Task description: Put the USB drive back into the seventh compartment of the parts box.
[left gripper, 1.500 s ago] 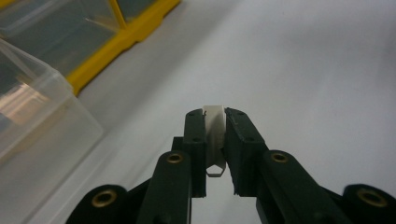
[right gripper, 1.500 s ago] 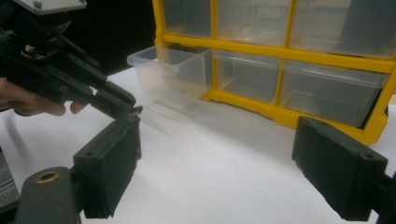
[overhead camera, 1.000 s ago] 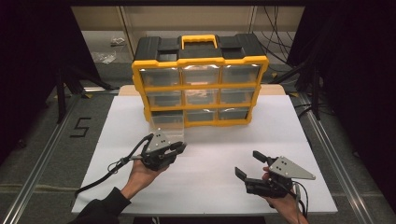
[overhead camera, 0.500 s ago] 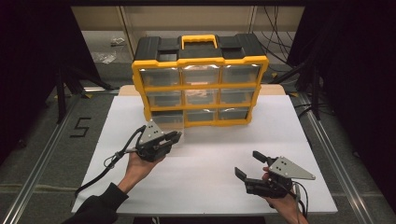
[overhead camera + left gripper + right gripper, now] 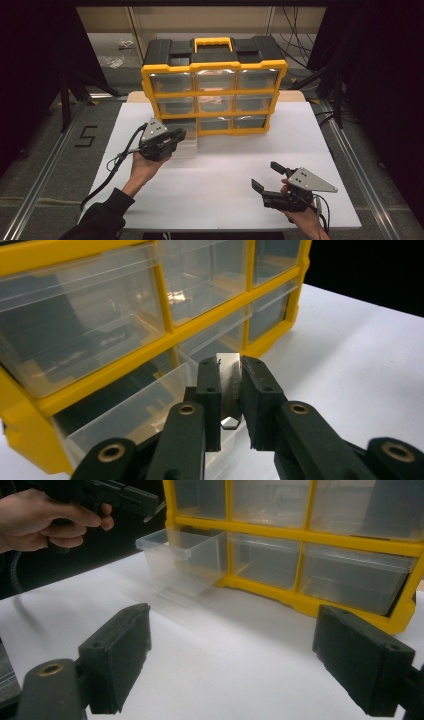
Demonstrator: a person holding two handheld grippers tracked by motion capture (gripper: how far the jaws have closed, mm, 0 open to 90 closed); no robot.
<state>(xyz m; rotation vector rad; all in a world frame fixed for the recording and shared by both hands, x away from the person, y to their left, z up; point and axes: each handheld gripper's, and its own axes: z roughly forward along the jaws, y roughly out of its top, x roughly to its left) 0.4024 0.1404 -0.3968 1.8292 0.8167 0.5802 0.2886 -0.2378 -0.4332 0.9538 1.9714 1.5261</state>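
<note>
Right gripper rests near the table's front edge, jaws wide apart and empty, evidently idle. Left gripper pinches a small metal blade above the pulled-out bottom-left drawer of the yellow organiser, apparently for depositing.

Grey floor marked "5", dark surroundings, shelving behind.

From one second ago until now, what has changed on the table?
The left tool, shut on a small metal piece, moved up and away from the person, and now hangs over the open drawer of the yellow cabinet. Nothing was taken or let go. The right tool stayed open in its place; the drawer stayed pulled out.
</note>
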